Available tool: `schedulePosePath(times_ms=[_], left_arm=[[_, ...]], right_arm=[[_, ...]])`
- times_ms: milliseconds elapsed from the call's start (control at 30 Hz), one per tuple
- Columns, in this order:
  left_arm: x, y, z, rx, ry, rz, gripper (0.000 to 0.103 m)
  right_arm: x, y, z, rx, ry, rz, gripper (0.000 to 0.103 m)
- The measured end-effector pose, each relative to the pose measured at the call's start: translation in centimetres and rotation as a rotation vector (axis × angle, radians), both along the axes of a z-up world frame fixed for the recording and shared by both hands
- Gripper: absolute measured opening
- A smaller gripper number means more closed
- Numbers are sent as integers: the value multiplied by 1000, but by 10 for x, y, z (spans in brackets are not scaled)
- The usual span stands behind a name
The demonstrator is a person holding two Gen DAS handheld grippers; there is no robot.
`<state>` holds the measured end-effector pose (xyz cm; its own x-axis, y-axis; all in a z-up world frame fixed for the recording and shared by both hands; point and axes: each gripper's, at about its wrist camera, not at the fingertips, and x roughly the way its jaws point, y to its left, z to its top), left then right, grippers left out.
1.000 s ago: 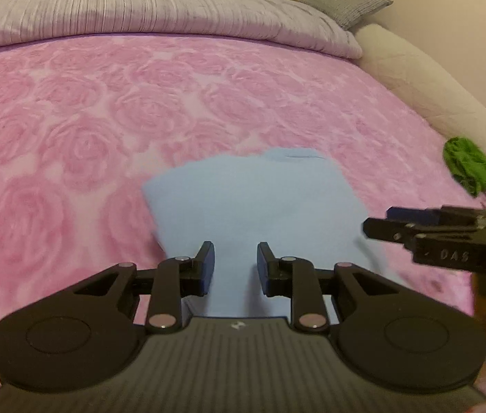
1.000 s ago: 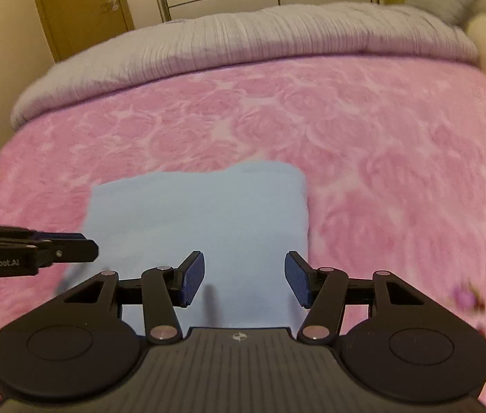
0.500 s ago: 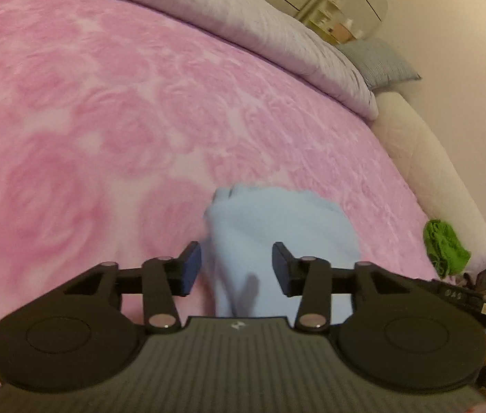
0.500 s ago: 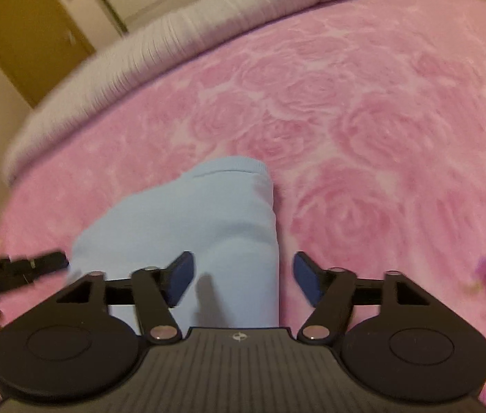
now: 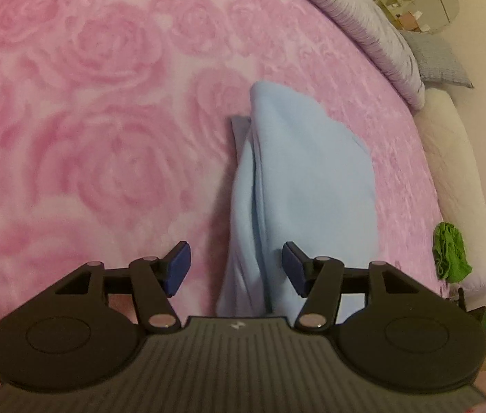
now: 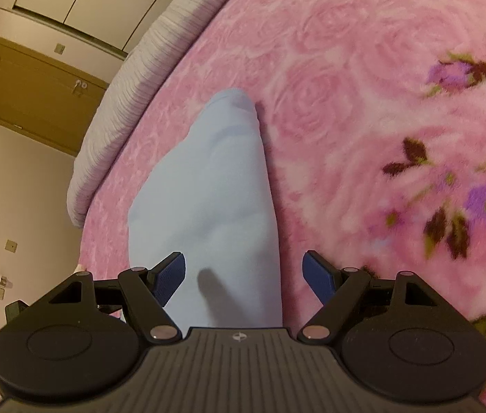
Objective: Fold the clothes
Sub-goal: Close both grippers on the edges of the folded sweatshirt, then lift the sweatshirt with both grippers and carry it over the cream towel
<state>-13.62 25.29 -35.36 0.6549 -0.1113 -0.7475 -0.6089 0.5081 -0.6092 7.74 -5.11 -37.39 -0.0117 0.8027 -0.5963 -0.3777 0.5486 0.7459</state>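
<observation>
Blue cloth (image 5: 308,186) lay on the pink rose blanket (image 5: 88,103), straight ahead of both your grippers. A second before, you saw it as a wide flat patch; half a second before, it was already bunching. By this moment it looked tall and thin, with layers stacked along its left edge. Both views had tipped down and swung close to it too, so part of that change may only be the new angle. My guess is that you were in the middle of a fold, or just about to grab the near end.

Your left gripper (image 5: 236,268) had its two blue pads spread wide. The near end of the cloth sat between them, but they were not pinching it. At 4 o'clock from the cloth in that view, a green thing (image 5: 449,258) lay at the side of the bed.

Your right gripper (image 6: 244,275) was spread wide as well, holding nothing, with the cloth (image 6: 218,192) running in between its pads.

The cloth's long way ran from 6 o'clock to 12 o'clock in both views. Its narrow tip pointed away from you, toward 12.
</observation>
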Motion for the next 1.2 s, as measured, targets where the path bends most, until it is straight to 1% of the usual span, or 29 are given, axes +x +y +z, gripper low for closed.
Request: schedulePosePath(times_ms=[133,200,233,333,467,533,633,667,733,833,867,900,933,967,1000,1100,1200], left_arm=[[2,-8,-5,-24,6,28,51],[8,-7,-5,-52,-3,14,39],[13,-6,-7,-65,-4,2,38],[29,2,-15,-99,1,-10,38],[35,15,-33,-224,-46,32,38],[37,18,-38,-254,-62,47,39],[42,16,-37,-238,-62,47,39],[44,15,-36,-230,-60,45,39],[48,14,-34,-209,-52,38,38],[55,8,-28,-160,-43,7,33],[56,5,-26,-137,-43,-6,31],[57,1,-25,-115,-43,-20,29],[59,-2,-20,-96,-33,-23,27],[60,-5,-15,-79,-19,-23,25],[62,-8,-10,-62,-6,-23,24],[67,-17,6,-10,35,-22,22],[72,-26,21,42,75,-21,19]], right_arm=[[0,-2,0,3,11,6,78],[2,-2,-2,8,22,4,78],[3,-1,-2,11,27,2,78],[7,0,-4,19,43,-2,79],[16,6,-13,53,100,-14,79],[21,11,-17,69,122,-16,79],[27,20,-21,85,142,-10,77],[28,23,-23,89,146,-6,75],[31,31,-25,84,150,4,73],[34,47,-25,61,131,39,69],[35,52,-26,54,123,50,64],[36,58,-28,49,115,59,55],[37,61,-30,41,108,69,49],[38,65,-32,35,101,81,39],[39,66,-35,40,111,84,31],[41,65,-38,41,162,66,27],[41,69,-28,-9,182,46,27]])
